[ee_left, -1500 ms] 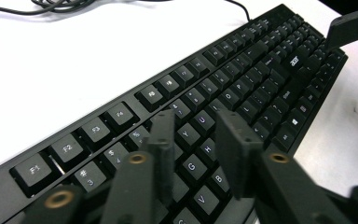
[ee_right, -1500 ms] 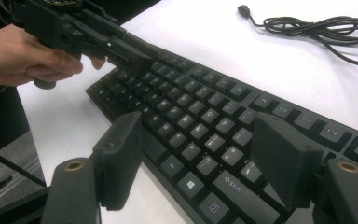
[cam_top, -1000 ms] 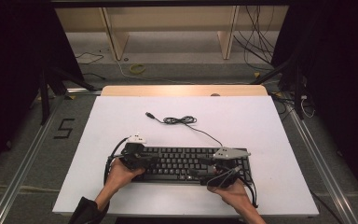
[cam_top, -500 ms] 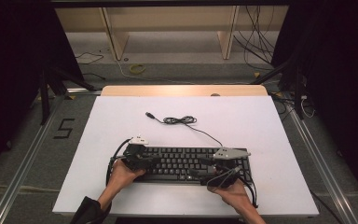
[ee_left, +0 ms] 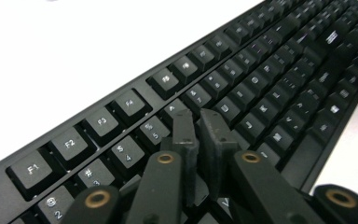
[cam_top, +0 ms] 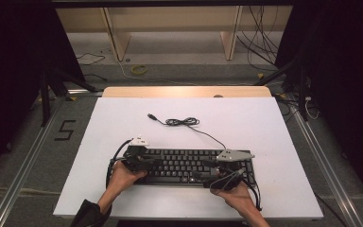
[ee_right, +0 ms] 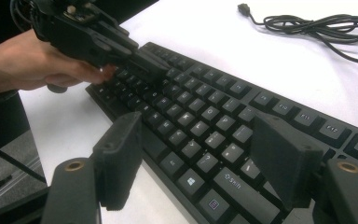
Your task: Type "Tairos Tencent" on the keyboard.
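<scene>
A black keyboard (cam_top: pixel 189 165) lies flat near the front edge of the white surface (cam_top: pixel 264 123), and both tools are over it. The left gripper (ee_left: pixel 200 123) has its fingers pressed together on nothing, tips hovering over or resting on the number row at the keyboard's left end; contact I cannot tell. The right gripper (ee_right: pixel 205 154) hangs above the keyboard's right part, near the bottom row, fingers spread wide and empty. Beyond the keyboard its cable (cam_top: pixel 182 122) lies loosely bundled, plug free. This looks like key-pressing with the left tip. Next, a short straight push down on one key, without clipping neighbouring keys.
</scene>
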Demonstrator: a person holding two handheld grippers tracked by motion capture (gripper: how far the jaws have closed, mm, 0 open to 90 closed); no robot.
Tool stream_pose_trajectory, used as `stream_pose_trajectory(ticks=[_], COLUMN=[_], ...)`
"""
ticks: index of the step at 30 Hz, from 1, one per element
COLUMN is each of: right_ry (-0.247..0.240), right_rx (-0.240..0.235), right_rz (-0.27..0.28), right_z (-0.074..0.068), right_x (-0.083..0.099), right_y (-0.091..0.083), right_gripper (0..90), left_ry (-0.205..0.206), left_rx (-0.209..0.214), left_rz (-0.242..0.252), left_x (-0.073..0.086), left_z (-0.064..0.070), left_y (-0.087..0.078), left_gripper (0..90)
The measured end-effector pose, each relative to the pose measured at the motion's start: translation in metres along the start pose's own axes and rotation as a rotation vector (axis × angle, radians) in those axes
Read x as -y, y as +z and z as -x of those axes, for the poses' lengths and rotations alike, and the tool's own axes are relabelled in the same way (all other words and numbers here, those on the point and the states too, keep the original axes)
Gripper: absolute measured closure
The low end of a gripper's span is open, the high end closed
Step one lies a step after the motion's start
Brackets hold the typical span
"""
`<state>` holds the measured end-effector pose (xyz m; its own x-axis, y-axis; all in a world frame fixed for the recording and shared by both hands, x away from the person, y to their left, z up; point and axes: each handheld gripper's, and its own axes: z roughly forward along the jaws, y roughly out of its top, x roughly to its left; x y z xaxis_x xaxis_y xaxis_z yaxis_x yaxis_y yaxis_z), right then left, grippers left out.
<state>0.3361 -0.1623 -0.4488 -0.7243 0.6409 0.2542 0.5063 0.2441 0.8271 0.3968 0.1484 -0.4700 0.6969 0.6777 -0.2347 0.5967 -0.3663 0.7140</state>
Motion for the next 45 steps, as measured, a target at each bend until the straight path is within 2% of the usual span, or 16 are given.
stream_pose_trajectory(ticks=[7, 11, 15, 21, 26, 36, 45], right_ry=[0.000, 0.001, 0.003, 0.000, 0.001, -0.004, -0.009], right_rx=[0.000, 0.000, 0.000, 0.002, 0.007, 0.013, 0.031], right_rz=[0.000, 0.000, 0.003, 0.010, 0.020, 0.035, 0.051], right_z=[0.000, 0.000, 0.000, 0.002, 0.004, 0.006, 0.009], right_x=[0.000, 0.000, 0.000, 0.001, 0.002, 0.004, 0.010], right_y=[0.000, 0.000, -0.001, -0.004, -0.008, -0.015, -0.027], right_gripper=[34.9, 34.8, 34.8, 34.6, 34.4, 34.1, 34.1], left_ry=[-0.007, -0.017, -0.036, -0.047, -0.047, -0.032, -0.030], left_rx=[0.012, 0.029, 0.052, 0.079, 0.099, 0.139, 0.146], left_rz=[0.017, 0.025, 0.023, 0.064, 0.089, 0.146, 0.196], left_x=[-0.003, -0.003, -0.003, -0.003, -0.003, 0.002, 0.014], left_z=[0.000, -0.001, -0.002, -0.002, 0.000, 0.008, 0.010], left_y=[-0.008, -0.010, -0.013, -0.019, -0.023, -0.033, -0.047], left_gripper=[76.5, 68.4, 56.6, 44.1, 37.2, 31.4, 29.9])
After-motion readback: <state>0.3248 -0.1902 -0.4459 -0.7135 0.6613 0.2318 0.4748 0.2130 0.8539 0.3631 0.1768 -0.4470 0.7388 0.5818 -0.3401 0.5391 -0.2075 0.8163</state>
